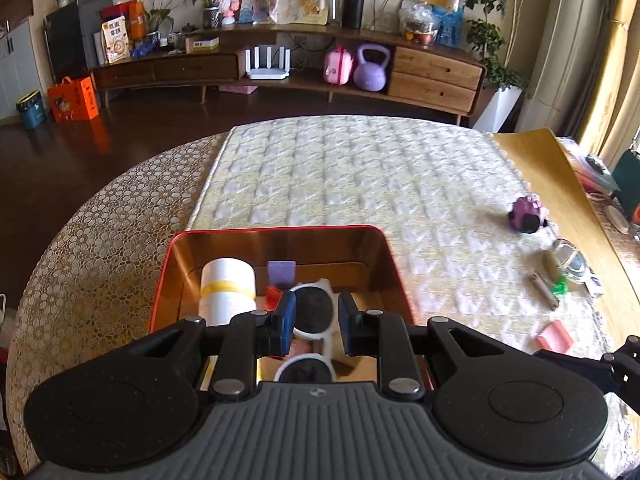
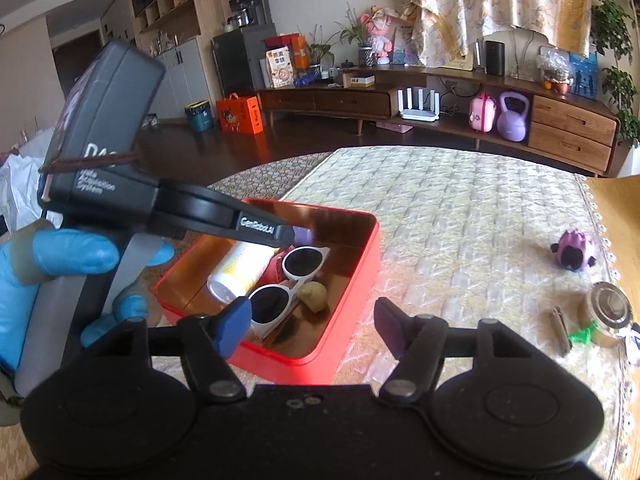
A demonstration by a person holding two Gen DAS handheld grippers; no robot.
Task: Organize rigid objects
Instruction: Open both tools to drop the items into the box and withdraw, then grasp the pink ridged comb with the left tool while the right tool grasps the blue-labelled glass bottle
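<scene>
A red tin box (image 1: 276, 229) with a gold inside stands on the quilted cloth. In it lie white sunglasses (image 1: 314, 312), a white bottle (image 1: 228, 284), a purple card (image 1: 282, 272) and a yellowish lump (image 2: 314, 294). My left gripper (image 1: 318, 320) hangs over the box just above the sunglasses (image 2: 304, 262). Its blue pads stand a little apart with nothing pinched. My right gripper (image 2: 312, 326) is wide open at the box's near wall (image 2: 360, 248), and nothing sits between its fingers. A blue-gloved hand (image 2: 68, 252) holds the left gripper (image 2: 282, 235).
Loose on the cloth to the right are a purple toy (image 2: 574, 254), a glass jar (image 2: 606, 308), a green piece (image 2: 582, 335), a brown stick (image 2: 560, 330) and a pink card (image 1: 554, 336). A bare wooden tabletop (image 1: 532, 152) borders the cloth on the right.
</scene>
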